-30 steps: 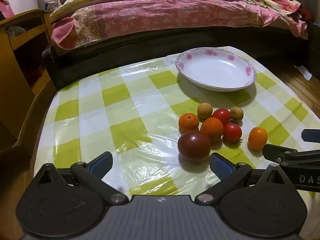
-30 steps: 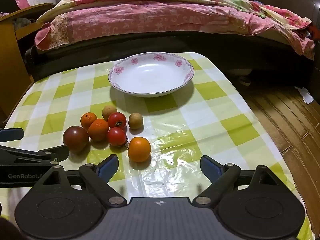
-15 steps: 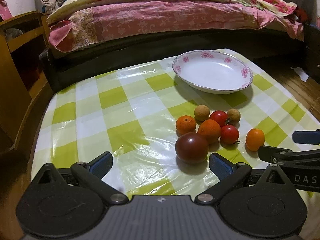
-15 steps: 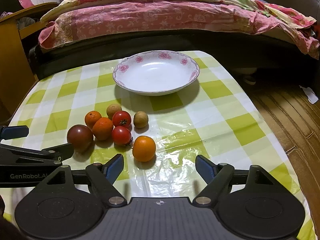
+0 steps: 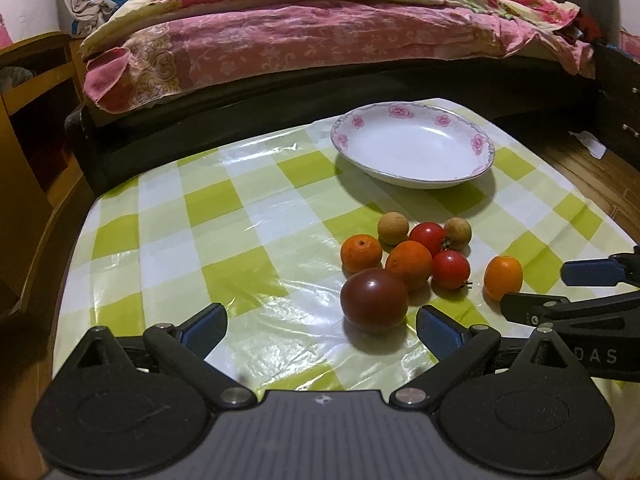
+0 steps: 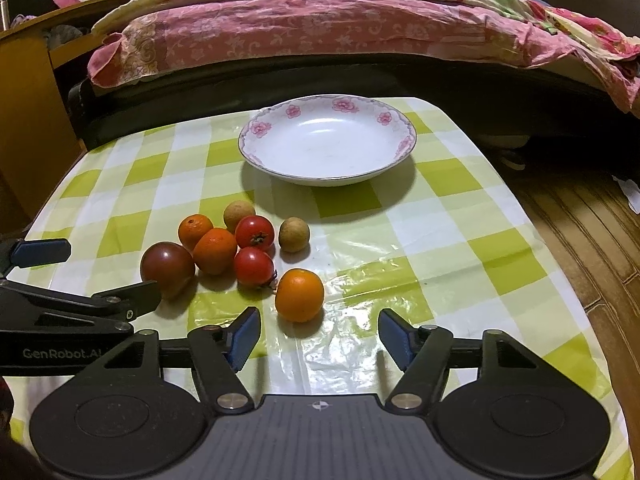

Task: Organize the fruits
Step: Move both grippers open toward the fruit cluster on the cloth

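Observation:
A cluster of fruits lies on the green-checked tablecloth [image 5: 240, 240]: a dark red tomato [image 5: 374, 300] [image 6: 167, 268], two oranges [image 5: 361, 253] [image 5: 409, 264], two small red tomatoes [image 5: 451, 269] [image 6: 255, 233], two brown longans [image 5: 393, 229] [image 6: 293, 234], and a lone orange [image 6: 299, 295] [image 5: 503, 277]. A white flowered plate [image 5: 412, 146] [image 6: 326, 140] stands empty behind them. My left gripper [image 5: 320, 330] is open, the dark tomato just ahead between its fingers. My right gripper [image 6: 320, 332] is open, the lone orange just ahead of its left finger.
A bed with a pink quilt [image 5: 320, 36] runs along the table's far edge. A wooden cabinet [image 5: 28, 120] stands at the left. Wooden floor [image 6: 580, 240] lies beyond the table's right edge.
Both grippers have moved forward and a little lower toward the fruits. The right gripper's jaws have narrowed somewhat. No fruit has moved.

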### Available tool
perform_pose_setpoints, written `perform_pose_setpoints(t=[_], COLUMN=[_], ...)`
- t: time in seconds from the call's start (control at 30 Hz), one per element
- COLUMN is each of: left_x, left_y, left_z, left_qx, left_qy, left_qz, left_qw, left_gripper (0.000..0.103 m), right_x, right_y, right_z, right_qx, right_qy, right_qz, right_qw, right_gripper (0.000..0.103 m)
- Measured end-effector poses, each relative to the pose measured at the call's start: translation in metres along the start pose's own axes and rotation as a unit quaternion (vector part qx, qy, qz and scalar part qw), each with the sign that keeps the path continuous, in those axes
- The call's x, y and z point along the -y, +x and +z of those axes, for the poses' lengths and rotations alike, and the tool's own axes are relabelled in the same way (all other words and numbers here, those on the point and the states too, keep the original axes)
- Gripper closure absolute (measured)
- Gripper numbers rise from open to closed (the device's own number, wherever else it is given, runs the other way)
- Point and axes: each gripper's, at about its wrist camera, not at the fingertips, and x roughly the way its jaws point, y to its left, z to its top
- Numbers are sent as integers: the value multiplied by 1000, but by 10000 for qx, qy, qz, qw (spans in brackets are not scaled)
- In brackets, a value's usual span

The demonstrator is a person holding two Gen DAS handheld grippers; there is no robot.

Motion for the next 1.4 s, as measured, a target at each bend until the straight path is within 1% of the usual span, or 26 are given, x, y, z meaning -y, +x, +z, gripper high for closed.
perform_pose_setpoints(t=[0.33,0.43,0.57,0.63,0.73,0.83,0.9,1.0,1.17,1.3,1.37,1.4], left_x=[4,5,5,6,7,5,3,0,-1,1,3,5], left_y=[4,3,1,-1,-1,0,4,15,27,35,39,41], left_z=[0,0,0,0,4,9,10,11,10,14,16,17], left_qx=[32,63,5,-46,-60,-32,-40,-207,-307,-376,-422,-437], left_qy=[209,323,341,377,524,648,723,671,601,519,494,493], left_qz=[-25,-45,-116,-65,-66,-161,-256,-481,-613,-672,-694,-701], left_qw=[9998,9994,9993,9993,9986,9978,9970,9964,9958,9957,9955,9954], left_gripper=[0,0,0,1,2,4,5,9,18,26,34,36], right_x=[-1,-1,0,0,-3,-4,-4,-4,-4,-4,-5,-5], right_y=[7,9,10,9,7,5,8,14,28,34,34,33], right_z=[1,2,3,4,9,13,15,16,19,20,20,20], right_qx=[-74,-93,-159,-167,-206,-116,-206,-274,-475,-540,-537,-538], right_qy=[-88,-135,-182,-232,-448,-627,-665,-773,-868,-889,-930,-932], right_qz=[71,106,217,286,415,411,489,540,645,713,680,659], right_qw=[9999,9998,9995,9992,9979,9971,9964,9952,9930,9920,9919,9920], right_gripper=[42,46,46,46,46,46,46,46,47,54,56,57])
